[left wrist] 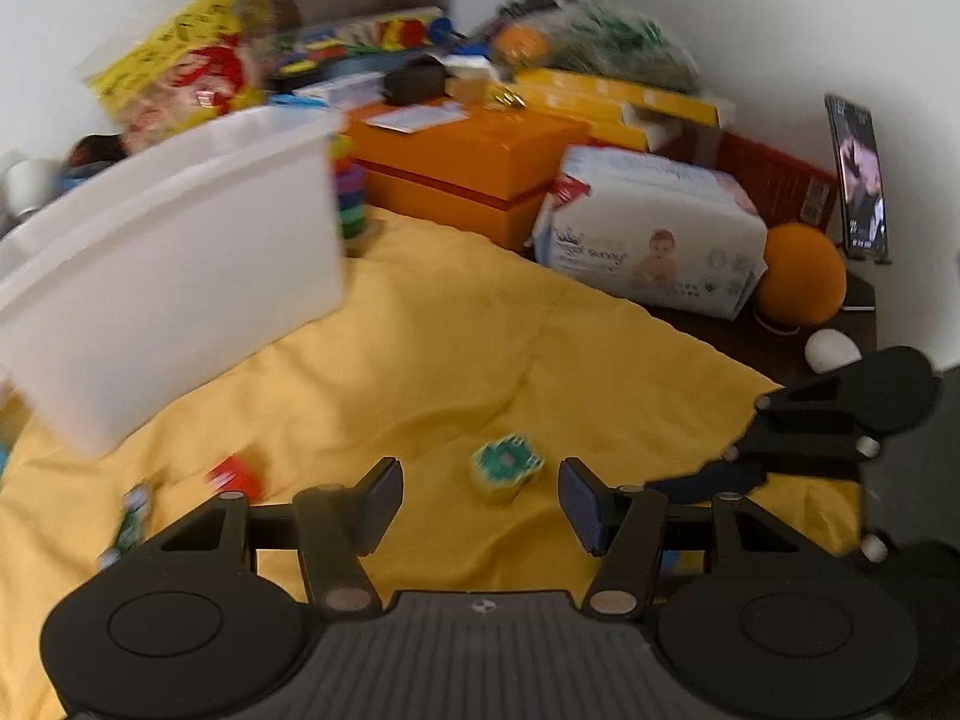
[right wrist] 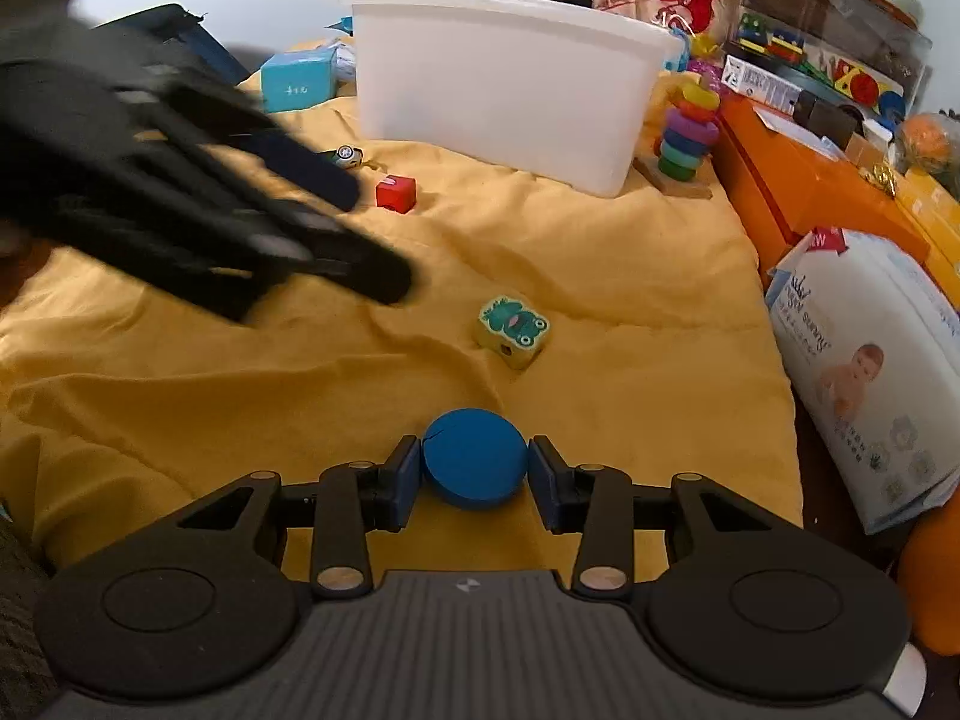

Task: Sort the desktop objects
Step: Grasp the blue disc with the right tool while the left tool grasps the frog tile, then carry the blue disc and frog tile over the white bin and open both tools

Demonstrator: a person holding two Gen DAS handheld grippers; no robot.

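Right wrist view: right tool [right wrist: 474,471] clamps blue disc [right wrist: 474,456]; left tool [left wrist: 480,507] spread wide.

Yellow cloth [right wrist: 600,276]: matt, wrinkled fabric. White bin [right wrist: 498,84] on it: smooth, semi-matt plastic. Blue disc [right wrist: 474,456]: smooth matt paint. Frog block [right wrist: 513,330] beyond the disc: painted wood. Nappy pack [right wrist: 870,372]: glossy plastic film.

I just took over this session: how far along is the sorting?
Nothing visibly done; the white bin's inside is hidden. In hand: the right gripper grips the blue disc. The left gripper is open, empty. Left on the cloth: frog block, red cube, small toy car.
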